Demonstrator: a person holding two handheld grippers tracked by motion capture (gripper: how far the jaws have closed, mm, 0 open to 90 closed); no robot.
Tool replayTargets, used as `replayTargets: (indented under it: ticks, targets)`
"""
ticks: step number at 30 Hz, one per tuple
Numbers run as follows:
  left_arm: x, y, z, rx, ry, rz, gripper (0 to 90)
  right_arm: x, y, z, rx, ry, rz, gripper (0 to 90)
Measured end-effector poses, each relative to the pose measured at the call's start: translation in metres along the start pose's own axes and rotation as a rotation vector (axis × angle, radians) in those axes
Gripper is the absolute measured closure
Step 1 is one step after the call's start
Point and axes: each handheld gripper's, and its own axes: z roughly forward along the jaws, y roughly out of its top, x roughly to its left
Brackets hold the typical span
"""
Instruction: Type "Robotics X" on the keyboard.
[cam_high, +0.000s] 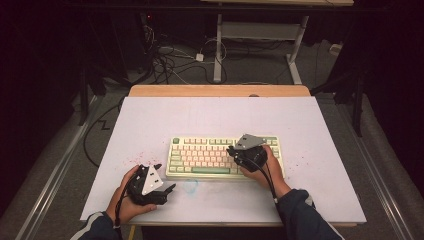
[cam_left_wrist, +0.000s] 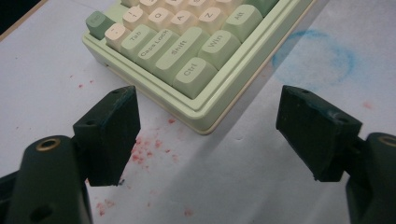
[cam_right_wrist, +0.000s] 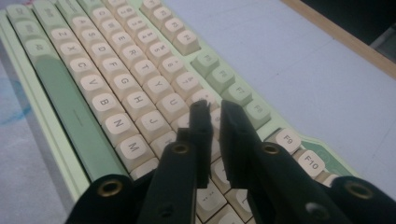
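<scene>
A pale green keyboard (cam_high: 200, 155) with cream and green keys lies in the middle of the white table top (cam_high: 210, 115). My left gripper (cam_high: 162, 181) rests on the table at the keyboard's front left corner (cam_left_wrist: 205, 121), its jaws wide open around bare table and touching nothing. My right gripper (cam_high: 235, 151) hovers low over the right half of the keyboard (cam_right_wrist: 107, 93). Its jaws (cam_right_wrist: 214, 106) stand only a narrow slit apart above the cream keys, with nothing gripped between them.
A faint blue ring mark (cam_left_wrist: 317, 56) sits on the table just in front of the keyboard, and red specks (cam_left_wrist: 144, 149) dot the surface near the left gripper. A wooden edge (cam_high: 220, 90) runs along the far side. Cables and desk legs (cam_high: 218, 50) lie on the floor beyond.
</scene>
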Motion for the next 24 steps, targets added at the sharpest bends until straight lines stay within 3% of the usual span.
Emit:
replayTargets:
  ticks: [5,10,16,24]
  targets:
    - [0.0,0.0,0.0,0.004,0.0,0.006,20.4,0.0,-0.002,-0.009,-0.035,-0.001,0.004,71.3]
    - [-0.001,0.0,-0.001,-0.002,0.004,0.008,21.3,-0.001,-0.005,-0.024,-0.107,0.0,0.003,56.2]
    - [-0.002,0.002,-0.002,-0.01,0.0,-0.001,22.2,-0.001,-0.012,-0.041,-0.16,-0.056,0.011,39.4]
    - [-0.002,0.006,-0.003,-0.024,-0.009,-0.016,23.5,0.002,-0.031,-0.057,-0.208,-0.101,0.006,27.3]
